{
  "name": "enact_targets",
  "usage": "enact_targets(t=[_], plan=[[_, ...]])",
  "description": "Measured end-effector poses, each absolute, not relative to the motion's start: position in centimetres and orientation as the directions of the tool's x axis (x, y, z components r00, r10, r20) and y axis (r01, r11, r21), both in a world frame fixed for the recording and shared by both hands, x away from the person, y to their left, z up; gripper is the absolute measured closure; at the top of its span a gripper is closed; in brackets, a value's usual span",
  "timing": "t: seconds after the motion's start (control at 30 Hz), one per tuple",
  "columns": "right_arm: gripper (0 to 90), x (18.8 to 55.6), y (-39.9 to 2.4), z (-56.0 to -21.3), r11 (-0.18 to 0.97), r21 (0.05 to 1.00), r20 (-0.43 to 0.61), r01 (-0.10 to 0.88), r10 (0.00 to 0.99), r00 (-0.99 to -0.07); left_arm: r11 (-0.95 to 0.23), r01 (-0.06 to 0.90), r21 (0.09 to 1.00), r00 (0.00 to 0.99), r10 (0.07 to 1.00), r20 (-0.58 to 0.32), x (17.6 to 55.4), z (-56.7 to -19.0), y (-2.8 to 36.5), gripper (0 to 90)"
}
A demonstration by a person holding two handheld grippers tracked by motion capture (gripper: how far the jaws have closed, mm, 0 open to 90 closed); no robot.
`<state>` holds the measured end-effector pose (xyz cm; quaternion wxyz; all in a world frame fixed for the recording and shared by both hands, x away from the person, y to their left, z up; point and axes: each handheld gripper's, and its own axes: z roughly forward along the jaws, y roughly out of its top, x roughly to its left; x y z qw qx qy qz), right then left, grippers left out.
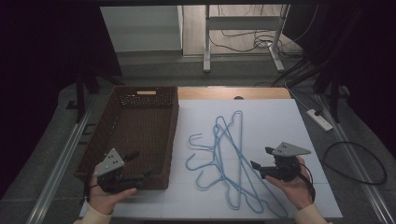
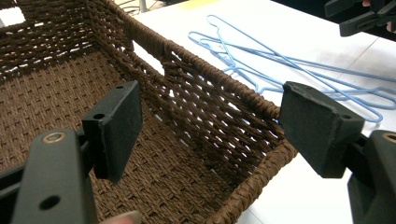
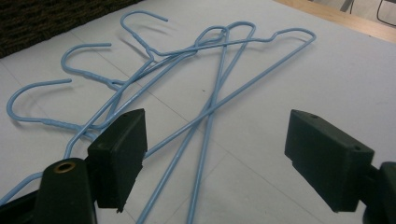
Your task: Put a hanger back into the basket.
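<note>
Nearest, the left gripper is held at the near right corner of the brown wicker basket, its jaws wide apart around nothing. The right gripper – also spread wide and grasping nothing – hovers just beside the blue wire hangers. They lie tangled (hooks toward the basket) on the white table, beyond the jaws.

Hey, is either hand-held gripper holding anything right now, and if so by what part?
Nothing is held. The right hand-held gripper is open above the blue wire hangers; the left hand-held gripper is open over the wicker basket.
</note>
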<state>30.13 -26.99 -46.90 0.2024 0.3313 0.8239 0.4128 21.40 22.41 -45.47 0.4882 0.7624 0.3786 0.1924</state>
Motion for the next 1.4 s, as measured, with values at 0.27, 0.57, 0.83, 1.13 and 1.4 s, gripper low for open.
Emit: enact_targets(t=[0.27, 0.57, 0.83, 1.13, 1.4], plan=[[27.0, 31.3, -24.8, -46.1, 0.501, 0.787, -0.082, 0.36, 0.664, -0.743, -0.24, 0.391, 0.889, 0.644, 0.761, -0.078, 21.4, -45.3, 22.3, 22.7], [29.6, 35.3, -19.4, -46.8, 0.552, 0.752, -0.052, 0.359, 0.593, -0.804, -0.24, 0.394, 0.887, 0.646, 0.759, -0.081, 21.7, -45.4, 22.2, 23.0], [32.0, 37.6, -15.0, -47.8, 0.62, 0.699, -0.04, 0.355, 0.53, -0.847, -0.246, 0.4, 0.883, 0.649, 0.756, -0.083, 21.9, -45.5, 22.2, 23.0], [31.5, 39.0, -12.2, -48.0, 0.692, 0.622, -0.038, 0.365, 0.493, -0.869, -0.252, 0.404, 0.879, 0.653, 0.753, -0.085, 21.9, -45.6, 22.1, 23.0], [31.9, 38.7, -11.9, -45.9, 0.708, 0.621, -0.074, 0.337, 0.481, -0.874, -0.256, 0.403, 0.879, 0.657, 0.749, -0.083, 22.0, -45.5, 21.9, 23.0]])
